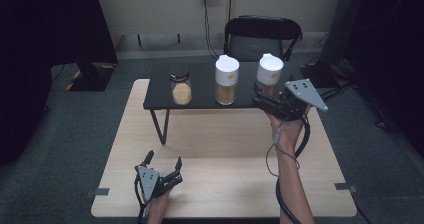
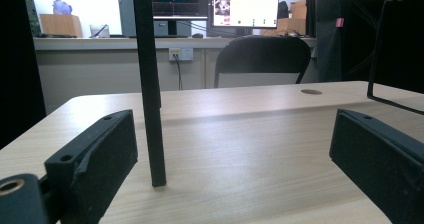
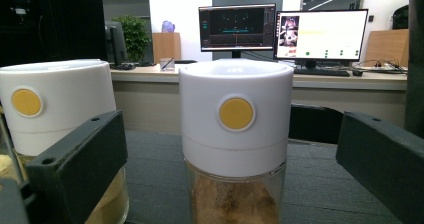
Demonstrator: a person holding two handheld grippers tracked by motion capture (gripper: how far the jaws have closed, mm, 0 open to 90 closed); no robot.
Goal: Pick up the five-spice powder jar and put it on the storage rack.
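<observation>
White-lidded jar (image 3: 235, 149) on black shelf (image 1: 200, 101), framed by wide right gripper (image 1: 264, 98) jaws, not yet gripped; grasp and lift remaining. Left gripper (image 1: 164, 165) idle, wide, empty, on wooden table (image 1: 225, 149).

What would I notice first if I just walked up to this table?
Probably the two tall jars with white lids standing on the black shelf at the back of the wooden table. The right claw is open, right at the rightmost jar, with a yellow dot on its lid. A small uncapped jar stands at the shelf's left, and the left claw rests open near the front edge.
</observation>
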